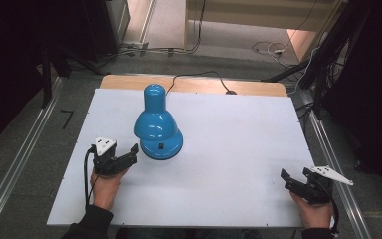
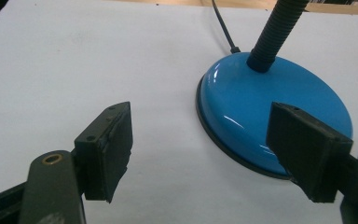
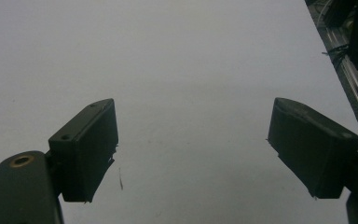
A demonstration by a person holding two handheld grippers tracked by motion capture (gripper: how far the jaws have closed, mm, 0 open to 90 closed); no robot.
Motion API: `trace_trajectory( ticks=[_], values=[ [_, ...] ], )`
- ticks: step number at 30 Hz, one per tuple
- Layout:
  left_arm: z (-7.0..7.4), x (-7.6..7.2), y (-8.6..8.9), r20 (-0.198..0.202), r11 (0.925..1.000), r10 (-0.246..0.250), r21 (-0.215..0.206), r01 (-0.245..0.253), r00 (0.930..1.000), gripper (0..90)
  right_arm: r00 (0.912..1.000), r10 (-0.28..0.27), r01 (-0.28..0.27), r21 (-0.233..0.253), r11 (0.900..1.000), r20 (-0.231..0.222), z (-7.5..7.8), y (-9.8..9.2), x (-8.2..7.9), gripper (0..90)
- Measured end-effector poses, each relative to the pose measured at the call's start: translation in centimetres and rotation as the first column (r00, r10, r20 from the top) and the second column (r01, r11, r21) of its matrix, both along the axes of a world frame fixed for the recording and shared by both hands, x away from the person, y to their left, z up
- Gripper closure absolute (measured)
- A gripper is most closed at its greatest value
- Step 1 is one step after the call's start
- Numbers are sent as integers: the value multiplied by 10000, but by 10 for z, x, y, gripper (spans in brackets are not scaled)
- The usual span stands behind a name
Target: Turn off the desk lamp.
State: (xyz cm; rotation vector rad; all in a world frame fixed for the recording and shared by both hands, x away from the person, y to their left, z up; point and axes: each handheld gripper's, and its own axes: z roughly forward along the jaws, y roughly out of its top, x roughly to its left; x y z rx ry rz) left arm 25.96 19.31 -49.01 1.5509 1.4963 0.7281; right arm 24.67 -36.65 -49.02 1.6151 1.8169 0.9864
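We hold the left gripper [image 1: 131,152] released just beside the blue lamp [image 1: 157,127] base; our right gripper [image 1: 294,175] rests released, well apart, over the white table [image 1: 229,149].

On the table [image 1: 219,164] we see the lamp [image 1: 155,124] left of centre, its head leaning toward us over its base [image 2: 265,116], its cord [image 1: 199,77] running off the far edge. Our left gripper [image 1: 129,157] sits just beside the base, on its near left. Our right gripper [image 1: 294,178] lies well apart, at the table's near right corner.
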Motion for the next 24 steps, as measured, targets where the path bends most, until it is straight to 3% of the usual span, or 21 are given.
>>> trace_trajectory(
  ticks=[24],
  values=[
    [1, -14, 7, -68, 10000, -1, -24, 1, 10000, 234, 10000, -29, 29, 3, 10000, 21, 0, 0, 0, 144]
  ],
)
